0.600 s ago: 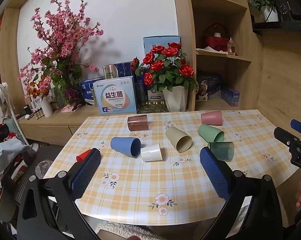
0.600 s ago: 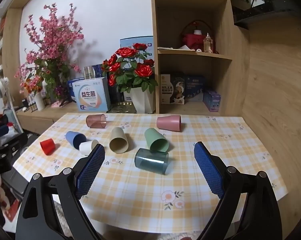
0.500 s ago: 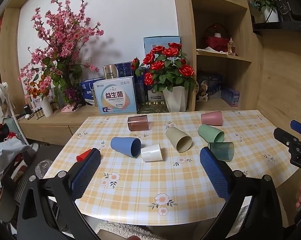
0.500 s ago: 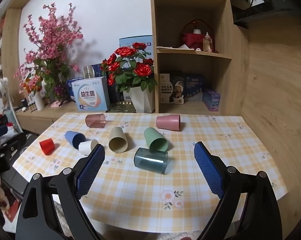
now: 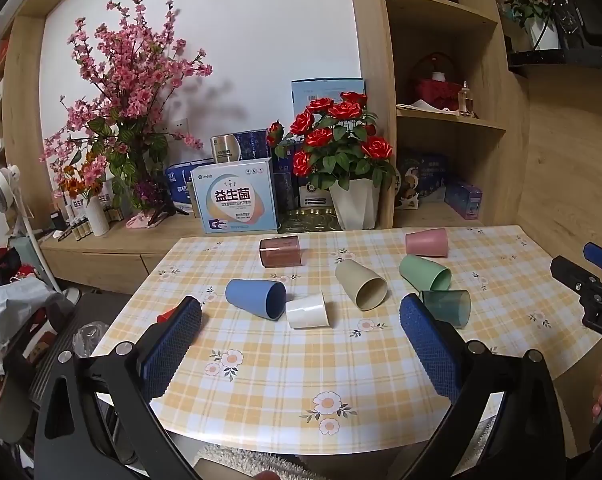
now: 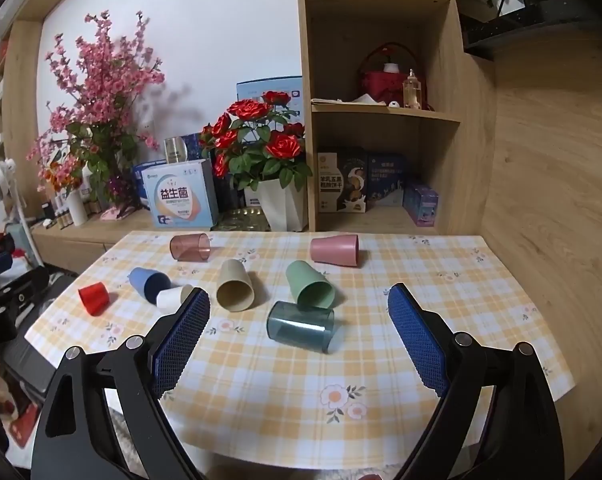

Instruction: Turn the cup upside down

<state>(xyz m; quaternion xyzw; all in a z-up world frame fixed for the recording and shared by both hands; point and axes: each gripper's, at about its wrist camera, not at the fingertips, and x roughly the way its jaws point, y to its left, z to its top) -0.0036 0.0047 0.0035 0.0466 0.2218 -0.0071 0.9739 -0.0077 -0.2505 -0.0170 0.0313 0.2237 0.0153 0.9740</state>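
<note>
while nothing is gripped: you hold both tools back from the table [image 6: 441, 264], cups all lying on their sides.
target: teal cup [image 6: 301, 326], just in front of the green cup [image 6: 309, 288], nearest your right gripper [image 6: 299, 330].
grip advice: close across its wall mid-body, lift, then roll your wrist mouth-down.
right gripper: jaws spread wide, level, aimed at the teal cup.
left gripper [image 5: 301, 342]: spread wide too, empty, well left of the green cup.
</note>
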